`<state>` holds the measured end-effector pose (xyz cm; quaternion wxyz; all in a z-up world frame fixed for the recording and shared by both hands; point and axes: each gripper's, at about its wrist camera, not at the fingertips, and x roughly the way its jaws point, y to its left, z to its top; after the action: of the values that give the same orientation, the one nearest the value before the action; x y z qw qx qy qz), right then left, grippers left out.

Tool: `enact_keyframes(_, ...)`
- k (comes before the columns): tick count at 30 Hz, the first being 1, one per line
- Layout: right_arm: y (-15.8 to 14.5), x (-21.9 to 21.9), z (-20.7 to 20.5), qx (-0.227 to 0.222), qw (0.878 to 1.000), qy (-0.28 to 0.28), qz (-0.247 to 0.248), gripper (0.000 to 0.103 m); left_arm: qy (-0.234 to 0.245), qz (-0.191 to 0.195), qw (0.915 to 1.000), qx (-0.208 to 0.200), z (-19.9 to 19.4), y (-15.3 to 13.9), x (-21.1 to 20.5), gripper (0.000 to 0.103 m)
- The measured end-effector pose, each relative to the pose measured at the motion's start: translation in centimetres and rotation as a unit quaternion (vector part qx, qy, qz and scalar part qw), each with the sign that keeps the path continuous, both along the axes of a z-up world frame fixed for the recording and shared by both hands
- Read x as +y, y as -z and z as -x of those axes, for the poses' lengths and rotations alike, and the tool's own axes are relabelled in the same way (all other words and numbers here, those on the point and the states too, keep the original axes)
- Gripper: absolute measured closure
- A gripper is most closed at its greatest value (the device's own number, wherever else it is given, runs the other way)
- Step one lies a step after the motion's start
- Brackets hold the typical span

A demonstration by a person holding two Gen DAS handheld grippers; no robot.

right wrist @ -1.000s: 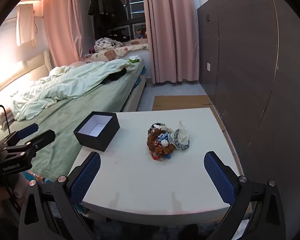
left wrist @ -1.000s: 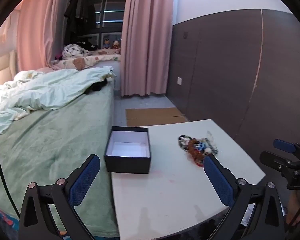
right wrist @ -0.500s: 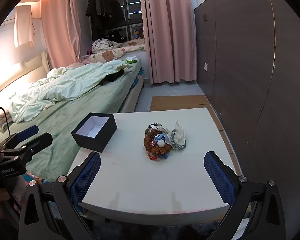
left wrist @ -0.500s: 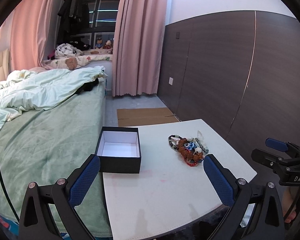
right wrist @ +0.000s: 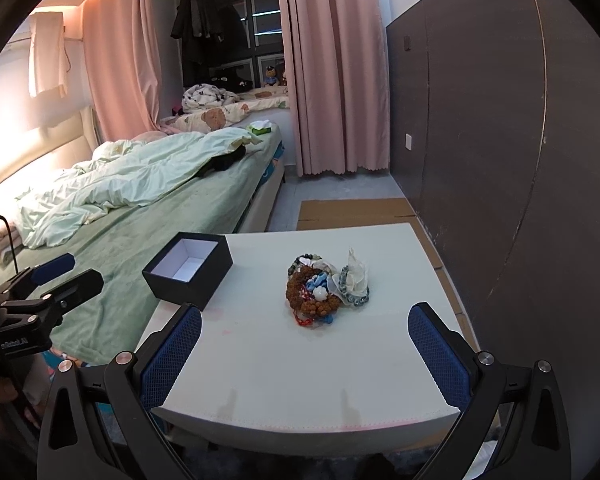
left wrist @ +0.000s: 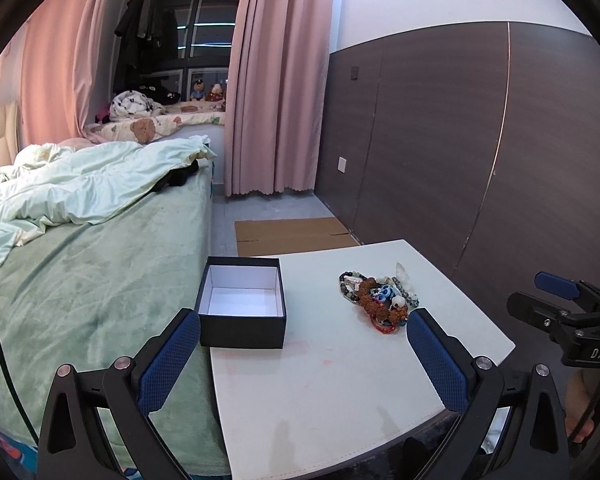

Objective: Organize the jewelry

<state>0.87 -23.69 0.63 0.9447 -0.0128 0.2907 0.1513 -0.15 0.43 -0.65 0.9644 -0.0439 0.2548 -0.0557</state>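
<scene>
Jewelry (right wrist: pixel 323 289) heaped mid-table (right wrist: pixel 292 368), right of empty box (right wrist: pixel 188 270). Ahead of right gripper (right wrist: pixel 305 354), untouched; near left gripper's (left wrist: pixel 303 354) right finger (left wrist: pixel 434 360). Both spread wide, holding nothing.

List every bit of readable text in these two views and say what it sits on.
"DAS", cut off by the picture's edge: white letters on the black body of the right gripper, seen from the left wrist view.
White print ending in "Robot.AI": on the black body of the left gripper, seen from the right wrist view; the first letters are too small to read.
Black box, jewelry pile, table: no text.
</scene>
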Motion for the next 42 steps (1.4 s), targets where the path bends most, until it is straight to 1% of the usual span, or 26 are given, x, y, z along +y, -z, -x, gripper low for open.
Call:
enact_keyframes(12,-0.6,0.2,0.4,-0.014,1.000,-0.001,-0.003,0.000,0.008,0.013,0.9999,-0.002,0.3,-0.4,0.4,0.000)
enact_keyframes(20,-0.9,0.5,0.7,-0.024,1.000,0.003,-0.006,0.000,0.009,0.012,0.9999,-0.003,0.5,-0.8,0.5,0.000)
enact_keyframes(23,-0.9,0.5,0.8,-0.027,1.000,0.002,-0.010,0.000,0.009,0.009,0.9998,-0.014,0.8,-1.3,0.6,0.000)
enact_keyframes(30,-0.7,0.3,0.6,-0.027,1.000,0.006,-0.015,0.000,0.011,0.009,0.9998,-0.017,1.0,-1.4,0.5,0.000)
enact_keyframes(34,-0.7,0.3,0.6,-0.026,0.999,0.007,-0.016,0.000,0.016,0.016,0.9997,-0.010,1.0,-1.2,0.7,0.000)
enact_keyframes(39,-0.4,0.1,0.3,-0.026,0.999,0.011,-0.021,0.000,0.010,0.009,0.9999,-0.009,0.7,-0.9,0.9,0.000)
enact_keyframes(42,-0.5,-0.2,0.0,-0.023,0.999,0.015,-0.030,0.000,0.012,0.018,0.9998,0.000,-0.2,-0.4,1.1,0.000)
